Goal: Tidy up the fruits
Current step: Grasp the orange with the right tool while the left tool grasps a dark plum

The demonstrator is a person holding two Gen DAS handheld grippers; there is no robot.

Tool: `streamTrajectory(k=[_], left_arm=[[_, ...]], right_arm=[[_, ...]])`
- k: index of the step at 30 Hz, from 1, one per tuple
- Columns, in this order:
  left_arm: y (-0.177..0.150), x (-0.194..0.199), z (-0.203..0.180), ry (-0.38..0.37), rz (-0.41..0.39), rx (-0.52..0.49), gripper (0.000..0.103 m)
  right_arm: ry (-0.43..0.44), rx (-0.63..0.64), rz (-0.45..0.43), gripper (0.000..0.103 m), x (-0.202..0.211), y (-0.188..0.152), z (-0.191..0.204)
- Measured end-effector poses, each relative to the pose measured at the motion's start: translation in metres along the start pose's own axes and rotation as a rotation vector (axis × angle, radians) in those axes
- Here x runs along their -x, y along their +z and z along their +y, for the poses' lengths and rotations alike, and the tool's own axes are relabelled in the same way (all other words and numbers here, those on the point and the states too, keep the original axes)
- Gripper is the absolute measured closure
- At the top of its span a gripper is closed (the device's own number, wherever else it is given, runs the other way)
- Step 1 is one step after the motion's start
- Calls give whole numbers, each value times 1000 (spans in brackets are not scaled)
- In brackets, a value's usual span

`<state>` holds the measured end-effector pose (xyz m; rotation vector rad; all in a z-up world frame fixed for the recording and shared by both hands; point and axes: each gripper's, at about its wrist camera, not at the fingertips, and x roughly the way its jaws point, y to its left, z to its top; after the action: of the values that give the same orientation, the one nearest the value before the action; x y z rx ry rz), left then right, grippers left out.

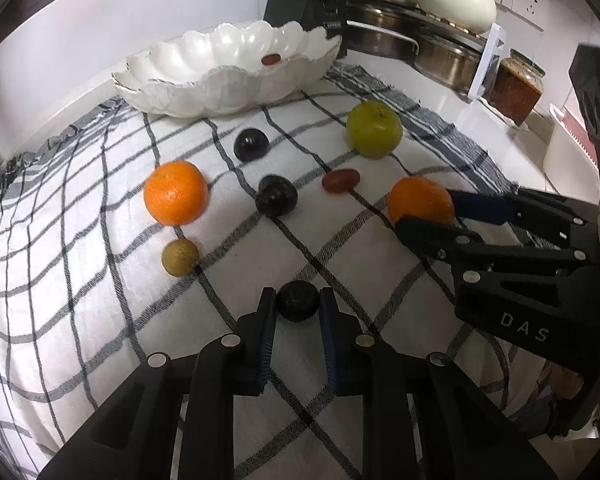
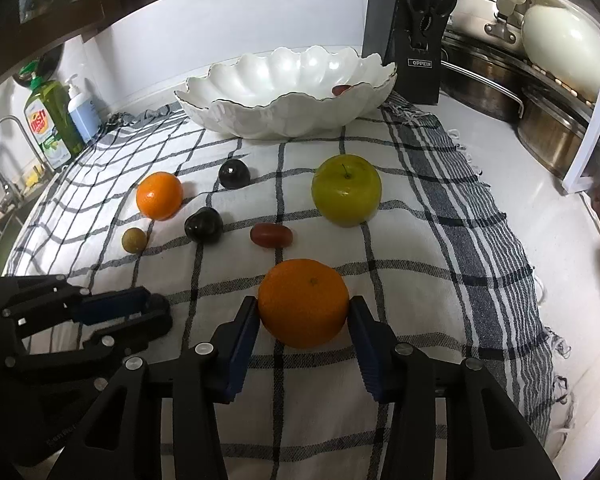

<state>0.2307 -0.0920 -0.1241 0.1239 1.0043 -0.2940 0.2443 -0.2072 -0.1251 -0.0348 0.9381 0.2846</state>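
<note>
Fruits mostly wait on the checked cloth (image 2: 420, 240), one red date (image 2: 341, 89) in the scalloped bowl (image 2: 284, 116), while left gripper (image 1: 298, 304) pinches a dark plum (image 1: 298, 300) and right gripper (image 2: 303, 316) clamps the near orange (image 2: 303, 302).

Counting as I go: two oranges, one (image 2: 303, 303) right between my right fingers and one (image 2: 159, 196) far off left. Three dark plums, one (image 1: 298, 301) between my left fingers, two (image 1: 276, 195) (image 1: 251, 144) beyond. One green apple (image 2: 346, 189), one small brown fruit (image 2: 134, 240), two red ones (image 2: 271, 235) (image 2: 342, 89), one white bowl (image 2: 260, 116).
</note>
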Motion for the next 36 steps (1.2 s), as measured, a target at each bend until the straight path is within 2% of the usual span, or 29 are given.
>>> streamTrajectory(k=[15,27,36], left_arm=[[14,20,12,2,-90,45,81],[34,52,35,18,-220,37,81],[55,77,51,25,-326,31,81]], right_arm=[[-10,-18,-46,57,15,3,4],[-47,-45,-165,57,45,25,19],[-50,-39,-282,57,65,54,29]])
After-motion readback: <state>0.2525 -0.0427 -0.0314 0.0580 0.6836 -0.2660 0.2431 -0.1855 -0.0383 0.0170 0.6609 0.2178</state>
